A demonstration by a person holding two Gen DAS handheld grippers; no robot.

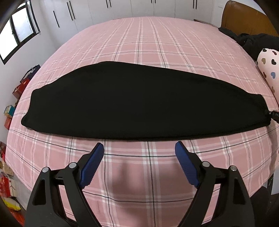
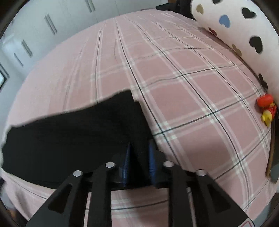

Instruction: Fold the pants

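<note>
Black pants lie folded lengthwise into a long strip across the pink plaid bed. My left gripper is open and empty, just short of the strip's near edge at its middle. In the right wrist view my right gripper is shut on the right end of the pants; black cloth sits between the blue pads. Part of the right gripper shows at the strip's right end in the left wrist view.
A heart-print pillow and dark clothes lie at the bed's right. A small red and yellow toy sits by the pillow. White wardrobes stand behind. Boxes crowd the floor at left.
</note>
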